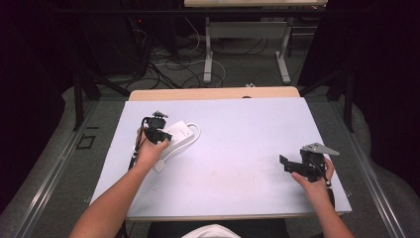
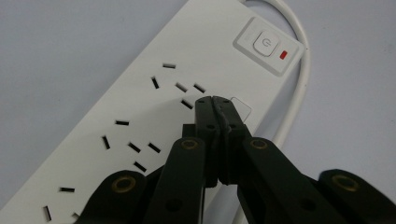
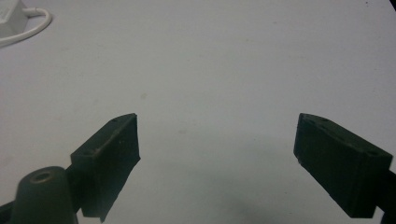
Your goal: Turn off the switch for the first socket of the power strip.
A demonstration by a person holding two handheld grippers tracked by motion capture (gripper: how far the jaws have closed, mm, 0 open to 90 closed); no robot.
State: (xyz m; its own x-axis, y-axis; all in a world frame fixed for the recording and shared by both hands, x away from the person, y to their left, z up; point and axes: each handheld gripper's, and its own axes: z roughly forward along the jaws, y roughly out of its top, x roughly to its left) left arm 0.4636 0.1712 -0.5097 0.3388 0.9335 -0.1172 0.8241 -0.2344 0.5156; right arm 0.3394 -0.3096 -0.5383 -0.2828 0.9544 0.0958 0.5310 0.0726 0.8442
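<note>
The left hand-held gripper (image 2: 215, 99), jaws pressed together, is hovering over the white power strip (image 2: 140, 112); it should be pressing the switch (image 2: 265, 43) squarely, while the right hand-held gripper (image 3: 217, 140) is waiting spread.

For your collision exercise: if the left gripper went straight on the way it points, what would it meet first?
Probably the power strip: the left gripper, jaws shut, points at its face near the switch; contact is unclear.

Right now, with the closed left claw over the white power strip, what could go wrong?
1. The left claw is shut, its tips close over the power strip near the socket slots; a tip could catch in a slot.
2. A sideways push could slide the strip, because the right claw is open and far away, not steadying it.
3. The switch lies just beyond the tips and could be pressed by accident; the cord could snag.
</note>
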